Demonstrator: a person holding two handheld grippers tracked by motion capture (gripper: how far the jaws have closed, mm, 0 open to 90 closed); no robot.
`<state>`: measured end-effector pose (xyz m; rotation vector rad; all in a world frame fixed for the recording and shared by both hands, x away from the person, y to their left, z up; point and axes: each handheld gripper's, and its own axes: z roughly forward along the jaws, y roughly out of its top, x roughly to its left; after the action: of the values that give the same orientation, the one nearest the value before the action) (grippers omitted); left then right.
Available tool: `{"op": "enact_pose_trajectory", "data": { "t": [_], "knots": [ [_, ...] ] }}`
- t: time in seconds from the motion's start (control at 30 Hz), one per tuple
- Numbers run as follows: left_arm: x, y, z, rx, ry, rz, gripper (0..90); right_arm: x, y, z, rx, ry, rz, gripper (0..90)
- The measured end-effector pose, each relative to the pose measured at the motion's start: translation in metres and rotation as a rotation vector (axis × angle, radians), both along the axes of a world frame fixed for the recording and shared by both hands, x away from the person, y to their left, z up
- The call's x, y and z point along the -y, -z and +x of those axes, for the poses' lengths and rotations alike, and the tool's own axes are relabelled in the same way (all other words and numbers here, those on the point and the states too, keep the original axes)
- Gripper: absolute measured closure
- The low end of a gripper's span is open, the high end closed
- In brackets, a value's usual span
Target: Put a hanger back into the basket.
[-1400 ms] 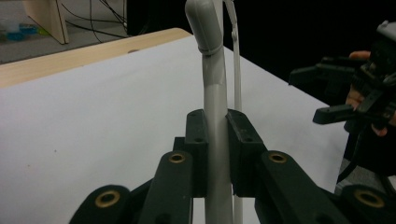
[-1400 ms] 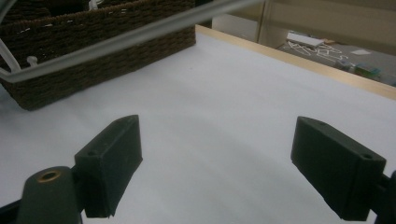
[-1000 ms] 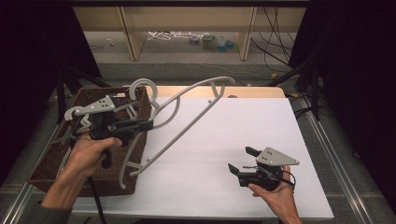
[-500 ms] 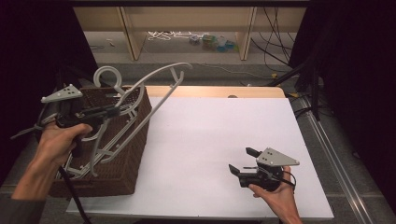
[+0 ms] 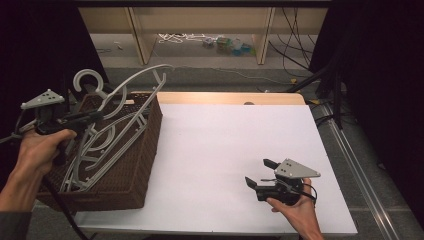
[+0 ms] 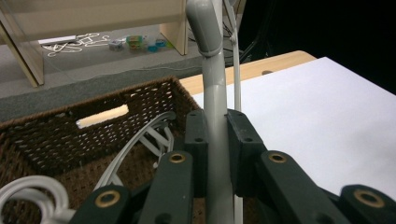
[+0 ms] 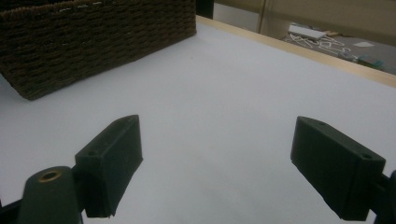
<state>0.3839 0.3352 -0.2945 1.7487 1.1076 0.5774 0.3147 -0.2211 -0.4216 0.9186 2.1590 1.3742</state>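
A dark wicker basket (image 5: 145, 165) sits at the nine o'clock edge of the white table (image 5: 225, 150), and it holds pale grey plastic hangers (image 5: 107, 137); at least two lie stacked in it, though the exact count cannot be told where their bars overlap. The left gripper (image 5: 85, 119), held in the person's left hand (image 5: 42, 150) over the basket's nine o'clock side, has its jaws closed tight on the bar of one grey hanger (image 6: 215, 116), which runs straight up between the pads in the left gripper view. That hanger leans out of the basket, its long arm rising toward one o'clock past the basket's far rim and its hook (image 5: 90, 80) standing above the basket's back corner at eleven o'clock. The basket's woven wall and a slot handle (image 6: 102, 116) show beyond the jaws, with another hanger's white curve (image 6: 32, 193) down inside. The right gripper (image 5: 256, 175) rests low on the table at five o'clock, in the right hand (image 5: 295, 210), its two jaws spread wide with nothing between them. Between the basket and that gripper the white surface lies bare. Beyond the table at twelve o'clock, wooden shelf legs (image 5: 137, 35) stand on the floor among loose white hangers (image 5: 182, 37), small colourful items and black cables (image 5: 295, 30).
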Motion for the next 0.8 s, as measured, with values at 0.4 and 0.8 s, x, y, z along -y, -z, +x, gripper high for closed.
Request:
{"op": "enact_pose_trajectory", "data": {
  "t": [0.4,0.8],
  "knots": [
    [-0.027,0.016,0.004,0.003,-0.022,0.033,79.8,0.000,0.002,0.001,-0.001,0.003,-0.003,17.5],
    [-0.050,0.037,0.002,0.000,-0.034,0.083,79.8,0.000,0.002,0.001,-0.009,-0.003,-0.008,17.5]
  ]
}}
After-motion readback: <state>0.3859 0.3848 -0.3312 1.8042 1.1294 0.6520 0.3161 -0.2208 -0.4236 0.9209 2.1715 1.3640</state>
